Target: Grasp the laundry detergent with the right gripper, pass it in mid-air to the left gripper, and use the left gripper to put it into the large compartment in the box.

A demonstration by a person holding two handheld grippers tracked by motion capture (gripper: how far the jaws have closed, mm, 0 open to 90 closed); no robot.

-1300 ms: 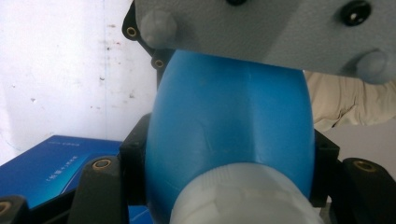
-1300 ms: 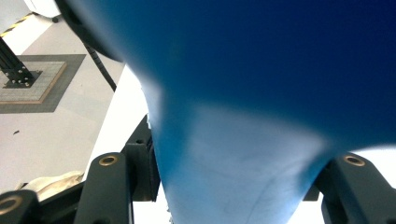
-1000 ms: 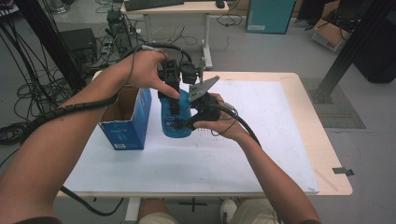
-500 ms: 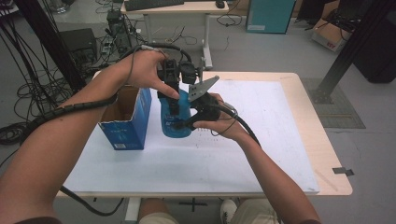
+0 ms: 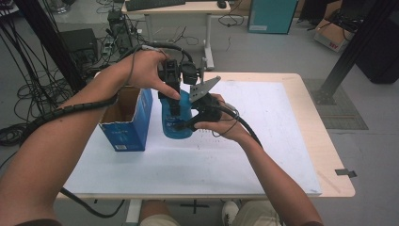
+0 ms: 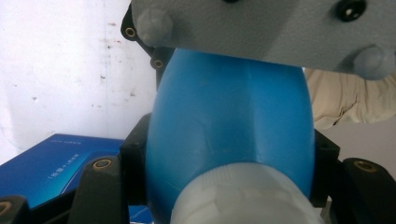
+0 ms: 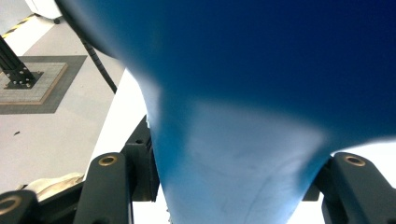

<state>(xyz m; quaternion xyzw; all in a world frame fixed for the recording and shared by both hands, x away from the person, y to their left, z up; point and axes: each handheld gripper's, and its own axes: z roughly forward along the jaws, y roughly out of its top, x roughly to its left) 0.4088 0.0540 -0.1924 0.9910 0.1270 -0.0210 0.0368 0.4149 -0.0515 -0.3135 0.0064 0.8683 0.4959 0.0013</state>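
Observation:
A blue plastic bottle with a white cap hangs above the white table top, held by both grippers. My left gripper comes down from above and is shut across the bottle's upper part. In the left gripper view the blue bottle swells between the black jaws, its white cap nearest the camera. My right gripper reaches in from the right and is shut on the body. In the right gripper view the bottle sits tight between both jaws.
An open blue cardboard box stands on the table just left of the bottle, also seen as the blue box below it. The right gripper's grey plate sits close over the bottle. Cables trail from both grippers.

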